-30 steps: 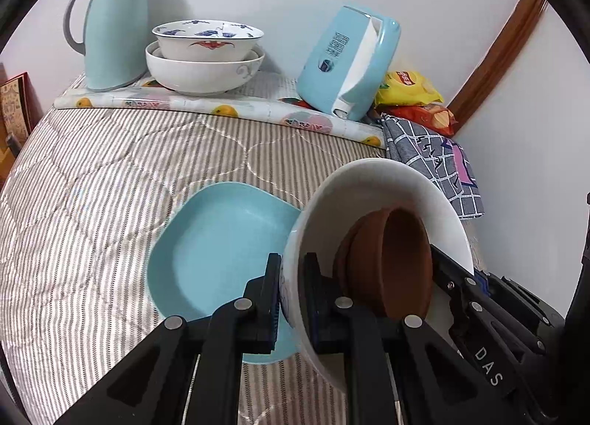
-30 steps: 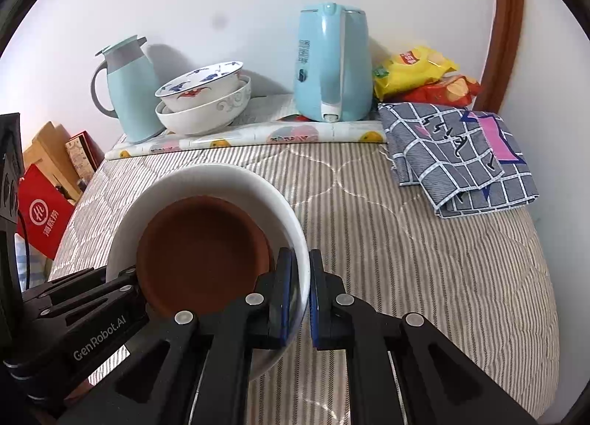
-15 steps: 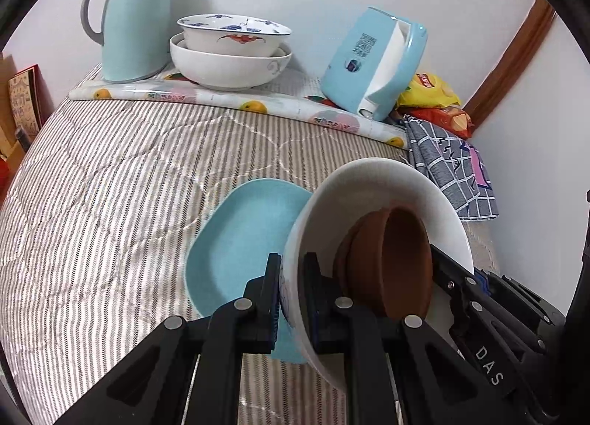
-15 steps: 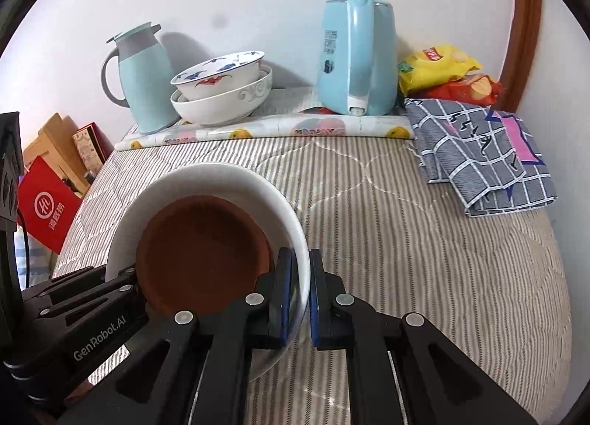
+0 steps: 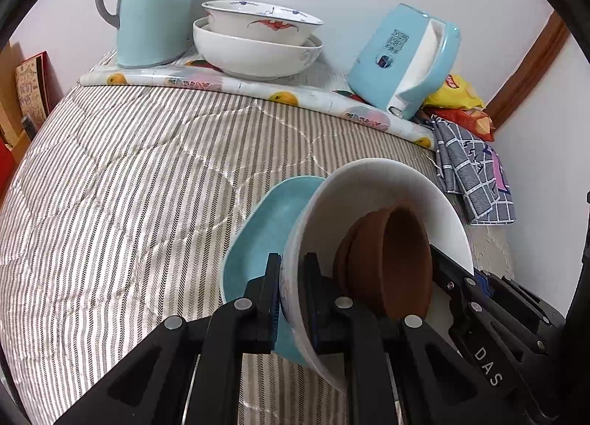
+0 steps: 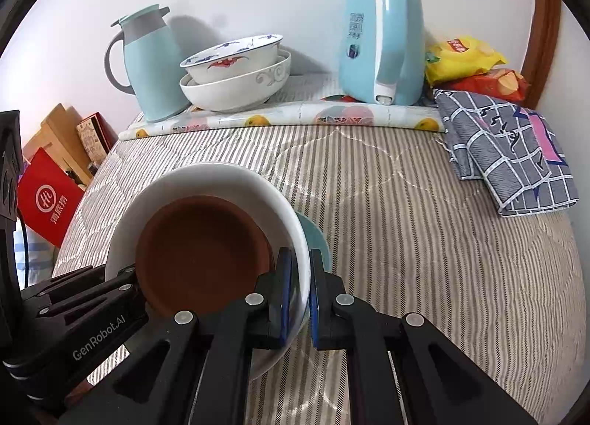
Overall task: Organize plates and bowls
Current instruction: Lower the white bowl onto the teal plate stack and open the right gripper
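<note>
The round white ceramic bowl (image 6: 206, 181), nesting a brown clay dish (image 6: 202, 248), hangs over the pale blue plastic plate (image 5: 265, 225) on the striped bed, both hand-held grippers (image 5: 291, 299) (image 6: 300, 296) clamped on opposite rims to keep it steady for stacking.

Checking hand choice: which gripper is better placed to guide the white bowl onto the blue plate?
Probably left: the left gripper clamps the white bowl on the rim nearest the blue plate, which its camera sees widely; the right gripper's view shows a sliver.
</note>
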`<state>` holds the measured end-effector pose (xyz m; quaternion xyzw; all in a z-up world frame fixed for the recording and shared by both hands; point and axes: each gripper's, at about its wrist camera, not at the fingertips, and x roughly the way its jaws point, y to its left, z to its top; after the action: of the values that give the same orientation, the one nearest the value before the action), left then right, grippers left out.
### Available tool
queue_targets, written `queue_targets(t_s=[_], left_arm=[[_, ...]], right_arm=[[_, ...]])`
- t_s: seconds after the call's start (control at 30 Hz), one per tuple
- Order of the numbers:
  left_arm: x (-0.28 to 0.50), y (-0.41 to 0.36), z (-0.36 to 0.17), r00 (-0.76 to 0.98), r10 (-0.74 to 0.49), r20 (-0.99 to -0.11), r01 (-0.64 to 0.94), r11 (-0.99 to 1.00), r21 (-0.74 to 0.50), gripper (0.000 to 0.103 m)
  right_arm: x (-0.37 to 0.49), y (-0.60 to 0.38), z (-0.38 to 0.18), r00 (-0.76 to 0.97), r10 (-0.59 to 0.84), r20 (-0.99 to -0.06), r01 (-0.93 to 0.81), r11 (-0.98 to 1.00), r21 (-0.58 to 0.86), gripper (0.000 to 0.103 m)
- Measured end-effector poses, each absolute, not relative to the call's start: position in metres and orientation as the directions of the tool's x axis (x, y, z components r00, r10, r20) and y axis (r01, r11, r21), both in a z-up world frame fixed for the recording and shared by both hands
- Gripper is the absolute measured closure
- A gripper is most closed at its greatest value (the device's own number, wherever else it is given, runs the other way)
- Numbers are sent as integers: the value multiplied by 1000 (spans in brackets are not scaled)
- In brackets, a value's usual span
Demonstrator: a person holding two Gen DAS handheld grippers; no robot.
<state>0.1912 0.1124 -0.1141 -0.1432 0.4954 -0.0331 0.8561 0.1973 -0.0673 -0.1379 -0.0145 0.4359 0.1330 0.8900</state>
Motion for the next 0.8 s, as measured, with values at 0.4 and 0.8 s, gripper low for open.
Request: queue_targets(t_s=[0.4,0.8], left_arm=[[207,120,-133,479,-208,-853,-90,955,-284,91],[210,120,-148,465,-213,-859,-88,955,-284,90]], right_arm=[[214,-59,-152,558,219,-800,-245,965,93,95],[219,-56,-168,538,209,-817,-245,966,85,95]])
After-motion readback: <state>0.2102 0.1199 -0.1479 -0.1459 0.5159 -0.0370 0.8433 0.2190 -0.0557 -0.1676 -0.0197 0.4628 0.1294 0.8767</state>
